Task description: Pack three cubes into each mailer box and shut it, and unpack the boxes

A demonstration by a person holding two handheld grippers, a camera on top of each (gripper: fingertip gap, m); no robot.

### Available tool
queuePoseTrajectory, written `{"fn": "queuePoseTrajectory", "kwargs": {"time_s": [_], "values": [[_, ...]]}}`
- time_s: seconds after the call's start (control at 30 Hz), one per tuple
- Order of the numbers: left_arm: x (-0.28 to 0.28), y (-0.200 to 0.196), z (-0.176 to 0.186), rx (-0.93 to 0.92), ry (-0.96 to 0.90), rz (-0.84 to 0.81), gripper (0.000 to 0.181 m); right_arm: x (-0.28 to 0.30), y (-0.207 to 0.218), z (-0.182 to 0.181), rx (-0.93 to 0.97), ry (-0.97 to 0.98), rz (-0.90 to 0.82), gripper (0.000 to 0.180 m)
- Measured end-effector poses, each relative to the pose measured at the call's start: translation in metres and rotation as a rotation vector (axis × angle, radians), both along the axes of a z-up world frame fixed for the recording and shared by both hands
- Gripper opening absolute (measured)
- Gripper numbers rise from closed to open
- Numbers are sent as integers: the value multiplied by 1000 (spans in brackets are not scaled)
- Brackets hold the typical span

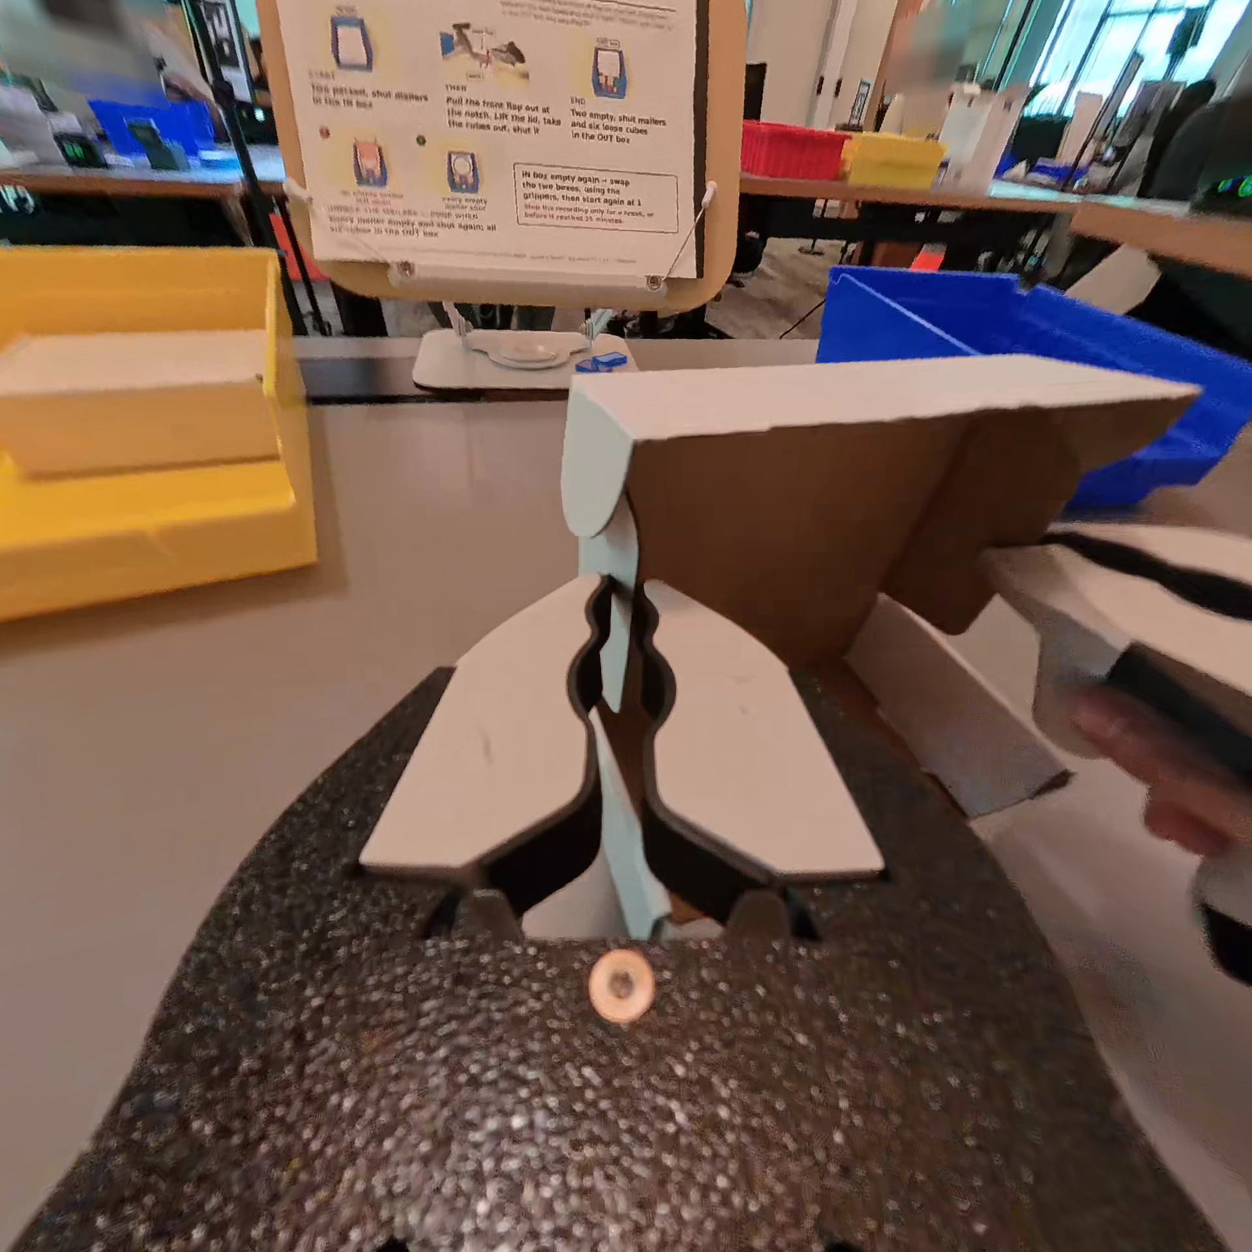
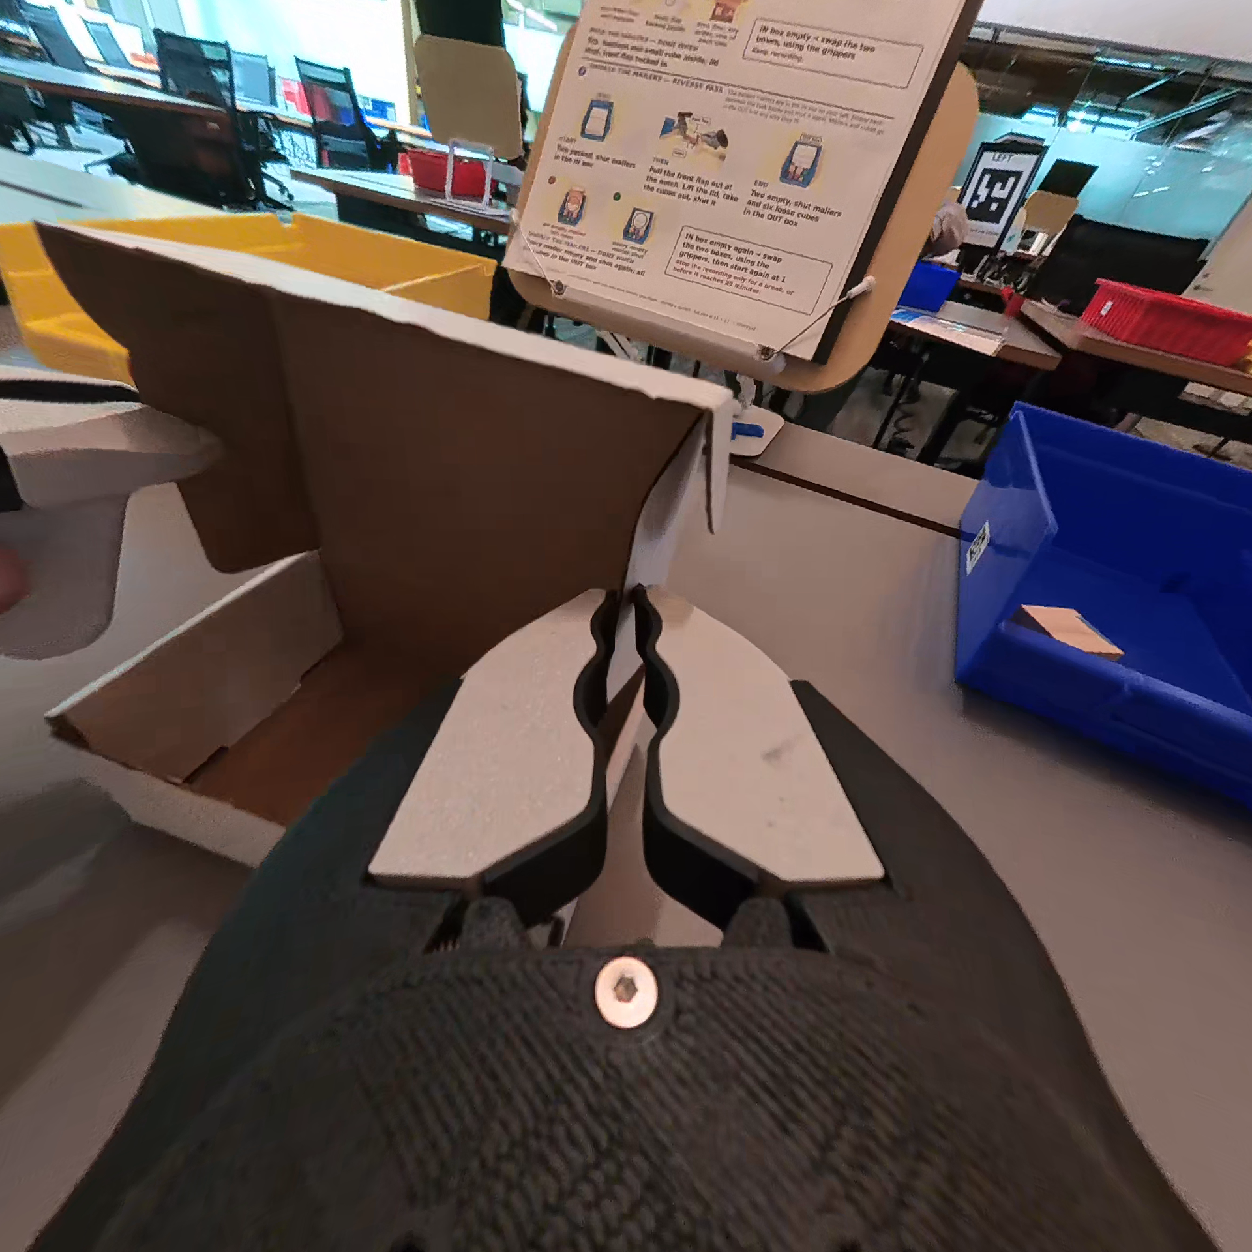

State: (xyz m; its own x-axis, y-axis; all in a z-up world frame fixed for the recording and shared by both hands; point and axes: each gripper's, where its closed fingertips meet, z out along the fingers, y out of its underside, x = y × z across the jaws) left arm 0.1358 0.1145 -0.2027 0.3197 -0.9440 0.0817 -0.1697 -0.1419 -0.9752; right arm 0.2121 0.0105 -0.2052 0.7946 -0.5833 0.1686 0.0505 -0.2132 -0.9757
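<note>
An open mailer box (image 1: 779, 542), white outside and brown inside, stands on the table with its lid (image 2: 440, 474) raised. My left gripper (image 1: 620, 596) is shut on the box's thin left side flap (image 1: 613, 650), with both pads against the card. My right gripper (image 2: 627, 599) is shut on the box's right side flap (image 2: 620, 650) in the same way. The part of the box floor (image 2: 305, 745) that shows is bare. A wooden cube (image 2: 1063, 630) lies in the blue bin (image 2: 1118, 542) on the right.
A yellow bin (image 1: 135, 528) at the left holds a shut white mailer (image 1: 135, 400). The blue bin (image 1: 982, 325) stands behind the box on the right. An instruction sheet on a stand (image 1: 494, 135) stands at the back of the table. A hand (image 1: 1165, 765) shows at the right. From the right gripper's tips to the wooden cube (image 2: 1063, 630) is close to 30 centimeters.
</note>
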Motion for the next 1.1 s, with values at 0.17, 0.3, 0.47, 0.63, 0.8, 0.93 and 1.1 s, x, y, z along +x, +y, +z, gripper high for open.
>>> {"fn": "queuePoseTrajectory", "kwargs": {"time_s": [0.17,0.3,0.47,0.63,0.8,0.93,1.1], "values": [[-9,-5,-2,-83,-24,13,6,-13,-6,-3,36,31,3,5],[-24,-8,-11,19,44,-1,3,-22,-18,-8,-42,11,11,4],[-39,-16,-14,94,81,-13,3,-38,-24,-16,-132,-60,71,6],[-40,-25,-14,110,78,-20,2,-48,-43,-11,-226,-222,24,22],[-33,-34,-14,148,83,-34,1,-67,-51,45,-328,-749,-66,34],[-30,-39,-14,154,75,-38,1,-77,-18,36,-517,-880,93,33],[-32,-39,-14,182,40,-61,2,-75,-10,47,-627,-900,129,4]]}}
